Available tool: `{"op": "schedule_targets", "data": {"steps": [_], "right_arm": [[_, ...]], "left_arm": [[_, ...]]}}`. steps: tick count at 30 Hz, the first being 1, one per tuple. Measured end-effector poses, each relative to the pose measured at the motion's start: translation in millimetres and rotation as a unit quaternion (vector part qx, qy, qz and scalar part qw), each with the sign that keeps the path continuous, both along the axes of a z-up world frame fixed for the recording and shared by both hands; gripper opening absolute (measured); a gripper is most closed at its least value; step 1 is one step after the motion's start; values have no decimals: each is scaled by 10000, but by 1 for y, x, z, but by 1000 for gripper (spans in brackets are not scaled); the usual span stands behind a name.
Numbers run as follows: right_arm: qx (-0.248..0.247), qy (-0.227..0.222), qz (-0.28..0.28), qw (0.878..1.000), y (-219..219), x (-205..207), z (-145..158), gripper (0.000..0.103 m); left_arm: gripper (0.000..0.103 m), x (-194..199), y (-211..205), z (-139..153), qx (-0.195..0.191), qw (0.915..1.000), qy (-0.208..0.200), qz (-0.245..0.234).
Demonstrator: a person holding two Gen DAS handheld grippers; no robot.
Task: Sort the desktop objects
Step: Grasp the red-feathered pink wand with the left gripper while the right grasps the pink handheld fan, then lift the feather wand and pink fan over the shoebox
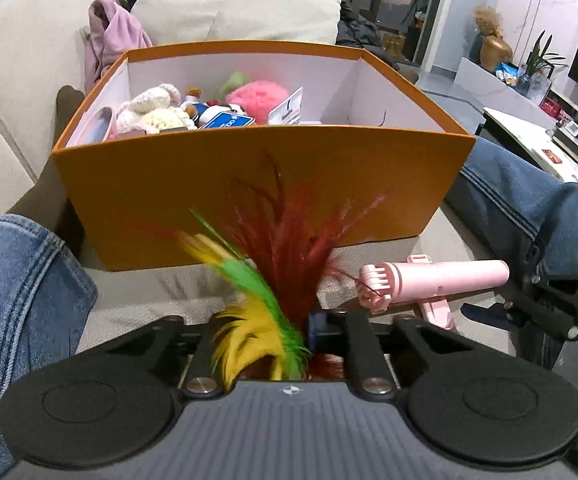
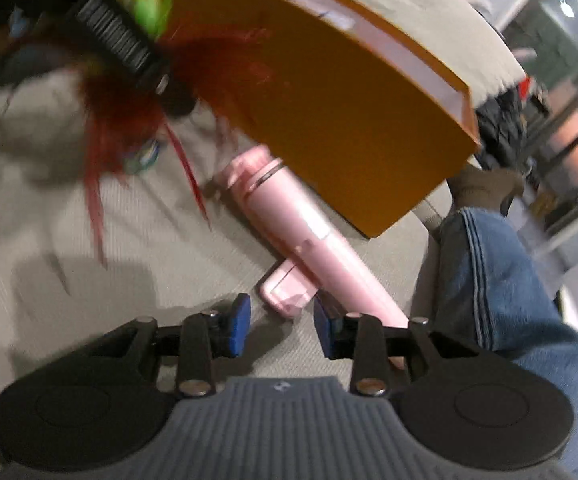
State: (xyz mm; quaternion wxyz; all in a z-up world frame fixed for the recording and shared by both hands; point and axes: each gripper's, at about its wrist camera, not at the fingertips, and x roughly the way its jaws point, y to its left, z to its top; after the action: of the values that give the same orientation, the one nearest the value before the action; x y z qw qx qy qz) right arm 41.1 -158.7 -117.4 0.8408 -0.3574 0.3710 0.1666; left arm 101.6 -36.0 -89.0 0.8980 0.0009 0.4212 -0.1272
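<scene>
- The left gripper (image 1: 289,340) has its black arms drawn narrow, pinching a bunch of feathers (image 1: 273,264): wispy dark-red plumes with flat green and yellow ones, fanning up against the box.
- The right gripper (image 2: 282,330) stands part open, its blue pads (image 2: 241,318) either side of a flat pink tab, not pressing it.
- That tab belongs to a smooth pink cylindrical gadget (image 2: 313,232) lying on woven grey upholstery (image 2: 149,240), just beside the box.
- The orange cardboard box (image 1: 249,184), white-lined, holds fuzzy plush toys (image 1: 157,108).
</scene>
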Motion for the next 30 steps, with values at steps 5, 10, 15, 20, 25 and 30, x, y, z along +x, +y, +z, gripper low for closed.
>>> {"op": "schedule_targets", "data": {"steps": [5,10,15,20,25,30], "right_arm": [[-743,-526,418,9950,15,-13,-14,34],[-1234,-783,594,9875,24,-14,-28,19],[-1173,-956,560,9869,22,-15,-21,11],[-670,-1246,385,9892,12,-8,8,7],[326,-774,91,9964,-7,9,48,8],[1101,-222,-116,9936,-26,33,64,12]], "left_arm": [[12,-1,2,0,-91,10000,-17,26],[12,-4,6,1,-169,9998,15,119],[10,-9,7,3,-186,9997,-21,171],[9,-12,9,7,-241,9995,-60,219],[8,-13,10,9,-321,9992,-74,205],[8,-11,10,6,-308,9993,-41,211]]}}
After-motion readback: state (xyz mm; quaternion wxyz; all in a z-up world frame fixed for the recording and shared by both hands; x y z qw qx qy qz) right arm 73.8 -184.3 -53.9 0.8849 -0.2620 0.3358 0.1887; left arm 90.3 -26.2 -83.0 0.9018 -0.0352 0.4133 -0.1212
